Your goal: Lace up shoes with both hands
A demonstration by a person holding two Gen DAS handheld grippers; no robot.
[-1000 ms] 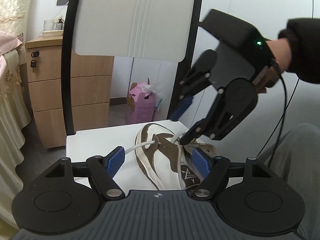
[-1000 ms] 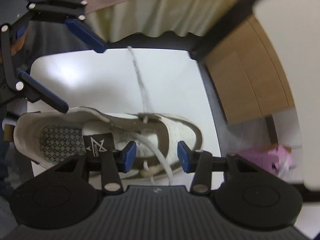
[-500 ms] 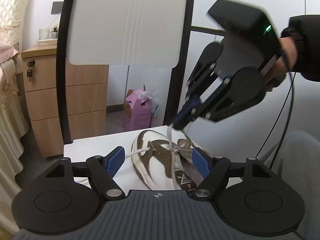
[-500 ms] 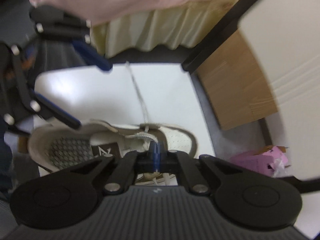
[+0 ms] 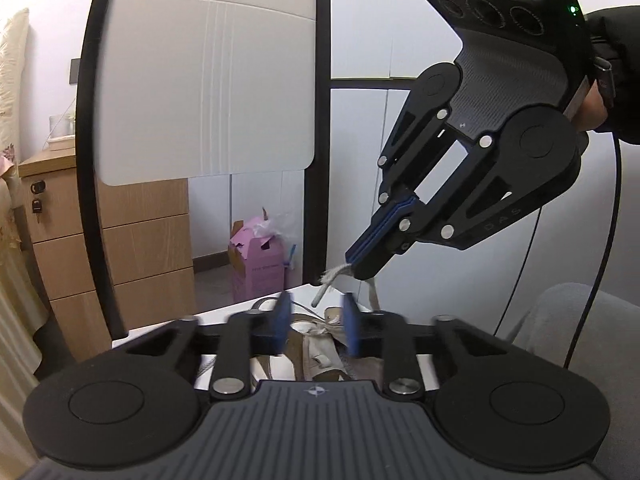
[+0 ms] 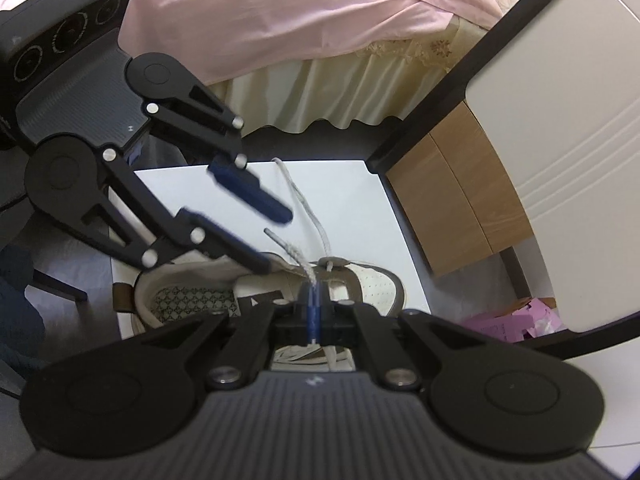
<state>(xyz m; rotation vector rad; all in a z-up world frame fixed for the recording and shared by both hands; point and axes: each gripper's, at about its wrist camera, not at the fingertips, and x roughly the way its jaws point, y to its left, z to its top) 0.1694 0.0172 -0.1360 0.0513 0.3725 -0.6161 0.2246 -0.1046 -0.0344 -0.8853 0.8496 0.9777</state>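
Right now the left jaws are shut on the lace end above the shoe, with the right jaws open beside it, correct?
Sides swapped. The right gripper is shut on the lace end above the shoe; the left gripper is open, nothing between its jaws. The left wrist view shows it.

Black grippers (image 5: 356,266), blue-padded fingers (image 5: 284,316)

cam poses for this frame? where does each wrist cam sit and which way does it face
Left wrist: on the left gripper, facing roughly level over the shoe toward a chair back; right gripper and a sleeve show.
Right wrist: on the right gripper, looking steeply down at the shoe; left gripper shows.
Shared: shoe, lace end, white seat.
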